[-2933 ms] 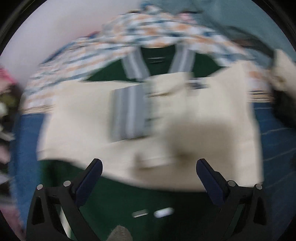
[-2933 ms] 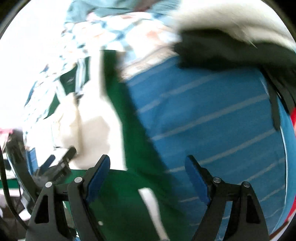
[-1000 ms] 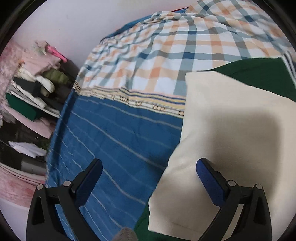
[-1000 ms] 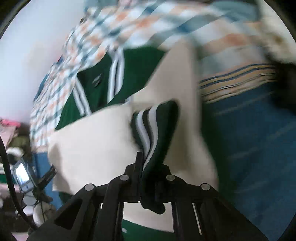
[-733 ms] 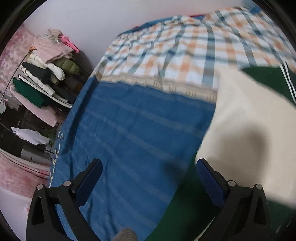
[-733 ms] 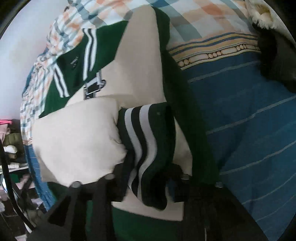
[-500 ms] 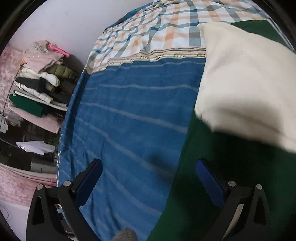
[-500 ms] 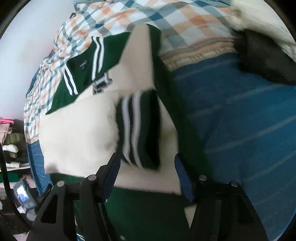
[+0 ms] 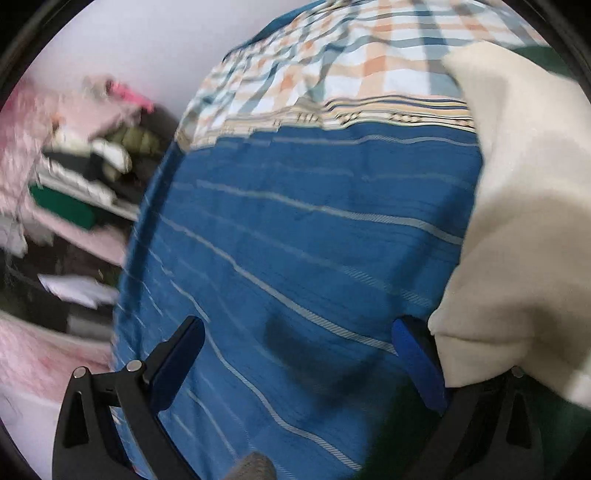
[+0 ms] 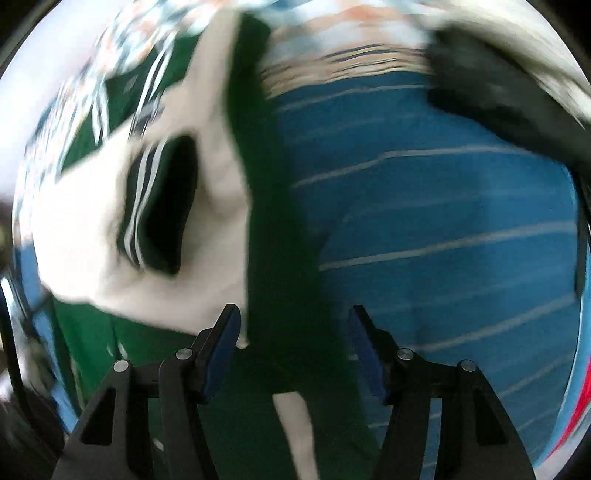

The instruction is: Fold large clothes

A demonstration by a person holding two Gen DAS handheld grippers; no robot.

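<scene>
- Your right hand-held gripper (image 10: 293, 341) has its jaws apart with nothing pinched; they have just been opening. Only the dark green edge of the jacket (image 10: 273, 206) shows in the gap beneath them, untouched by the blue pads (image 10: 364, 354).
- From that gripper, toward 10 o'clock in the right wrist view, the striped cuff (image 10: 159, 206) lies free on the cream sleeve (image 10: 85, 229), its black opening facing the camera.
- Toward 11 o'clock the jacket's green front with white stripes runs up to the checked sheet (image 10: 332, 22), blurred there.
- Toward 2 o'clock lies the blue striped blanket (image 10: 443, 221) of the bed, and beyond it a dark and white heap (image 10: 498, 85) at the edge of view.
- Your left hand-held gripper (image 9: 295, 354) is wide open and holds nothing, hovering over the blue blanket.
- At 3 o'clock in the left wrist view, the folded cream sleeve sits just beside the right finger (image 9: 417, 362), its corner overlapping the finger's outer side; whether they touch, you cannot tell.
- At 12 o'clock the checked sheet meets the blanket along a patterned border (image 9: 369, 114).
- At 10 o'clock, off the bed, stacked clothes (image 9: 81, 166) sit by the wall, blurred.
</scene>
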